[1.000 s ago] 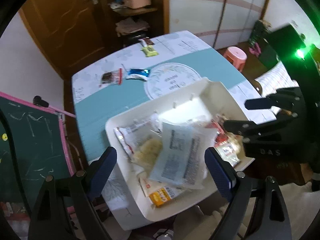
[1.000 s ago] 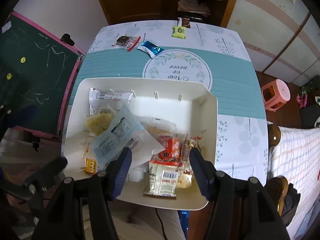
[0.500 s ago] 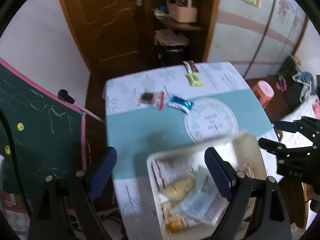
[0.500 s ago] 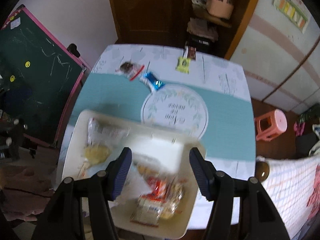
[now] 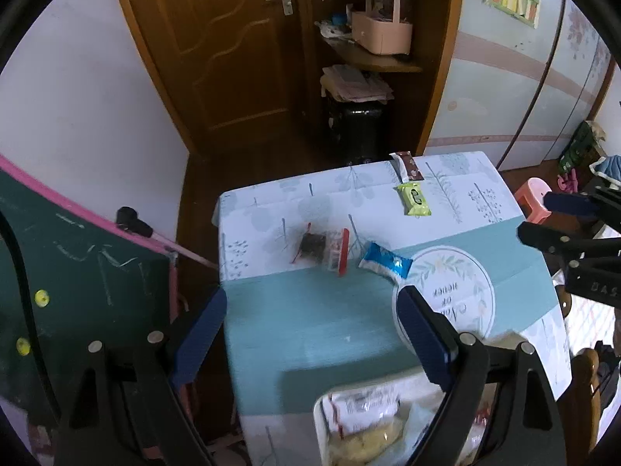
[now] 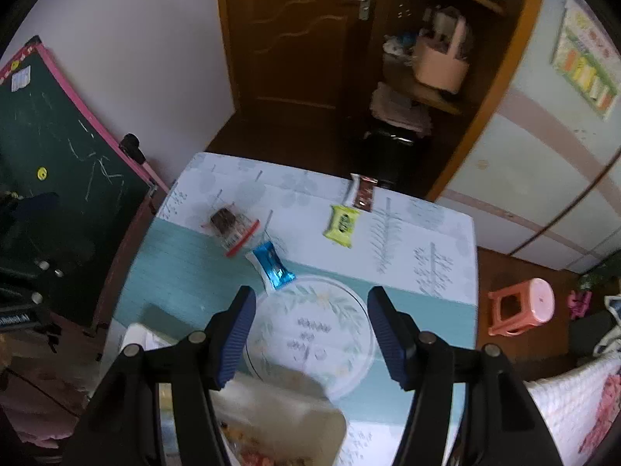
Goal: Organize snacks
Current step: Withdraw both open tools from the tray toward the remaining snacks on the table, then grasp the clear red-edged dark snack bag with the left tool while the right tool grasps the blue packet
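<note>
A white tray [image 5: 322,411] holding several snack packs sits at the table's near edge; its rim also shows in the right wrist view [image 6: 136,334]. Loose snacks lie farther back: a clear pack with red ends [image 5: 324,250] [image 6: 233,229], a blue pack [image 5: 384,266] [image 6: 273,266], a yellow-green pack [image 5: 415,198] [image 6: 341,225] and a brown bar [image 5: 407,165] [image 6: 363,194]. My left gripper [image 5: 310,330] is open and empty, high above the table. My right gripper [image 6: 312,334] is open and empty, also raised; it shows at the right of the left wrist view [image 5: 574,221].
The table [image 5: 310,322] has a teal and white floral cloth with a round printed emblem [image 6: 310,330]. A green chalkboard [image 5: 58,272] stands left. A wooden door, a shelf with a pink basket [image 5: 382,33] and a pink stool [image 6: 524,306] are behind and right.
Both grippers have lifted and tilted up away from the tray. The tray has slid to the bottom of both views and the loose snacks at the back now sit mid-frame.
</note>
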A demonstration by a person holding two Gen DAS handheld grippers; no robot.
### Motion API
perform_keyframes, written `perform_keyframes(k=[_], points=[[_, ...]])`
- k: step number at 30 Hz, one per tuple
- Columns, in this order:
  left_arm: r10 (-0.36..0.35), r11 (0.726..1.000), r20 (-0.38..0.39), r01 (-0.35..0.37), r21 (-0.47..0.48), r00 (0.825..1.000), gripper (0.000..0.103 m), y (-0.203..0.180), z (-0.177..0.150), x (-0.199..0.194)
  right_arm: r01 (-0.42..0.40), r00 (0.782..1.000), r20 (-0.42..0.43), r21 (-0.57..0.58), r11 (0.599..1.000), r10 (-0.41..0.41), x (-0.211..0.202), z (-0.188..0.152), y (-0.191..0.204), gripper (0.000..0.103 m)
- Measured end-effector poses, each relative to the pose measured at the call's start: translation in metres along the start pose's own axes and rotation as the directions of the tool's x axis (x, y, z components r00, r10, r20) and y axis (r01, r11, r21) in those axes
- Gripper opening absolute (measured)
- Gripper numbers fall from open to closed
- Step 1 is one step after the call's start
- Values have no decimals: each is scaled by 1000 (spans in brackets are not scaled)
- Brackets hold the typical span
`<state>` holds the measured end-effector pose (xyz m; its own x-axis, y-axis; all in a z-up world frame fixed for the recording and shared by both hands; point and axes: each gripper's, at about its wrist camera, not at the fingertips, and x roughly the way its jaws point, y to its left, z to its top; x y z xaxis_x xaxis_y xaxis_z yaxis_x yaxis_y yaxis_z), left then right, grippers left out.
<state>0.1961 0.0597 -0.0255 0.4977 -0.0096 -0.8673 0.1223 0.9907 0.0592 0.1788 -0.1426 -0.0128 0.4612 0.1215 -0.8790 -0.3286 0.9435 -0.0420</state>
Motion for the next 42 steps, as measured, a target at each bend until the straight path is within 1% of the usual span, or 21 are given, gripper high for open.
perform_keyframes(k=[2, 7, 9, 11, 12, 15, 20, 24, 28, 30, 36, 39, 41, 42], points=[[-1, 1000, -8, 1, 4, 1000, 89, -1, 11, 19, -21, 1000, -12, -10, 1000, 21, 20, 13, -3, 60], [13, 999, -39, -12, 30, 999, 89, -7, 29, 67, -38, 999, -32, -49, 998, 37, 68, 28, -5, 60], [16, 999, -63, -14, 31, 998, 89, -7, 34, 91, -51, 998, -49, -57, 997, 49, 88, 31, -6, 60], [12, 1000, -96, -9, 23, 995, 89, -6, 38, 116, -83, 994, -69, -57, 995, 79, 104, 33, -6, 60], [15, 1000, -122, -14, 13, 992, 89, -4, 40, 131, -105, 992, -80, -58, 993, 101, 115, 34, -6, 60], [7, 1000, -182, -10, -15, 983, 89, 6, 43, 170, -126, 987, -110, -82, 989, 117, 144, 33, -1, 60], [-2, 999, -258, -10, -46, 966, 89, 17, 39, 218, -181, 969, -188, -112, 977, 158, 192, 24, 13, 60], [-16, 998, -284, -3, -64, 959, 89, 23, 38, 240, -216, 953, -242, -123, 968, 182, 224, 15, 25, 60], [-25, 998, -305, 4, -68, 952, 89, 22, 36, 256, -234, 940, -281, -124, 964, 192, 245, 5, 32, 60], [-30, 998, -311, 10, -65, 950, 89, 20, 38, 262, -247, 934, -294, -122, 961, 202, 251, 2, 34, 60], [-31, 999, -319, 18, -41, 947, 89, 15, 43, 279, -273, 927, -305, -146, 951, 219, 260, -2, 45, 60], [-28, 999, -337, 16, -39, 941, 89, 14, 43, 290, -259, 937, -289, -195, 946, 197, 259, -4, 54, 53], [-37, 999, -352, 21, -48, 935, 89, 13, 42, 297, -251, 941, -282, -213, 944, 187, 258, -4, 56, 42], [-41, 998, -357, 25, -52, 933, 89, 13, 42, 300, -254, 941, -281, -214, 943, 190, 257, -4, 56, 39]])
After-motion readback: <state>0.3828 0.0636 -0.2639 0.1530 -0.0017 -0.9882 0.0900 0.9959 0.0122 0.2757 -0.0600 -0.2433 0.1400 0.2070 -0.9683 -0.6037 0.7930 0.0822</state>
